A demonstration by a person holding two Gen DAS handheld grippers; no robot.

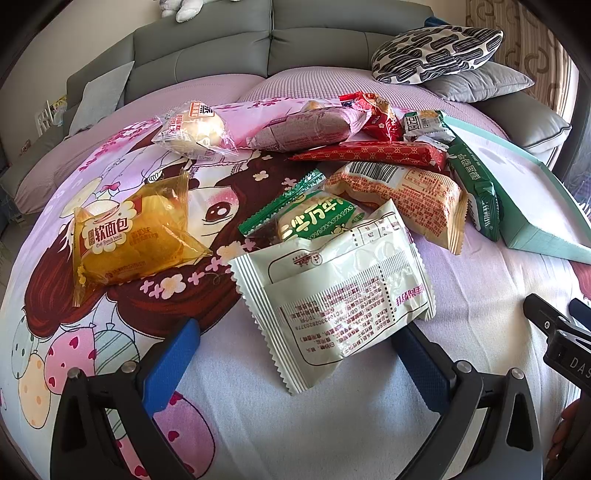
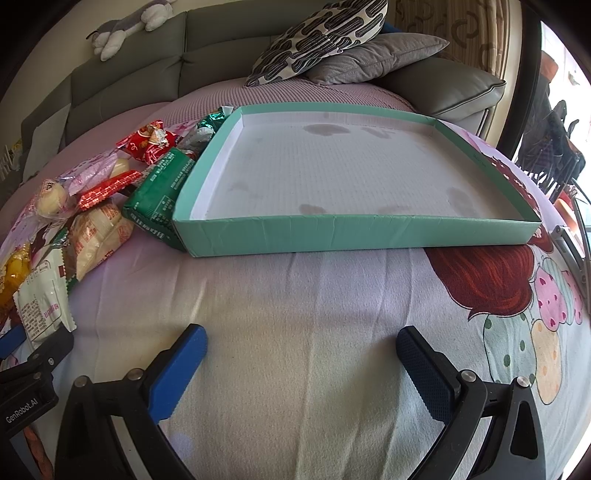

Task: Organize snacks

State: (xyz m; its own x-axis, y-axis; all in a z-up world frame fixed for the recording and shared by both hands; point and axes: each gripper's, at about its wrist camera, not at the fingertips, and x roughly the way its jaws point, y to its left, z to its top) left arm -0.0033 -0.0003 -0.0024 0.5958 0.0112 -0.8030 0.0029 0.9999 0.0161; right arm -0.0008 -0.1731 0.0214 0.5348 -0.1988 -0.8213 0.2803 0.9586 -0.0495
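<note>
Several snack packets lie in a heap on a cartoon-print sheet. In the left wrist view my left gripper [image 1: 295,350] is open, its blue fingers either side of a pale green packet [image 1: 340,295]. A yellow bread packet [image 1: 129,240], a green packet [image 1: 314,218], an orange packet [image 1: 402,199] and a long red packet [image 1: 373,153] lie beyond. A shallow teal box [image 2: 354,232] with a white, stained floor lies empty to the right of the heap. My right gripper [image 2: 301,350] is open and empty, short of the box's near wall.
A grey sofa back [image 1: 229,40] runs behind the bed. A patterned cushion [image 2: 317,37] and a grey pillow [image 2: 376,55] lie behind the box. A plush toy [image 2: 125,26] rests on the sofa back. A dark green packet [image 2: 159,192] leans on the box's left wall.
</note>
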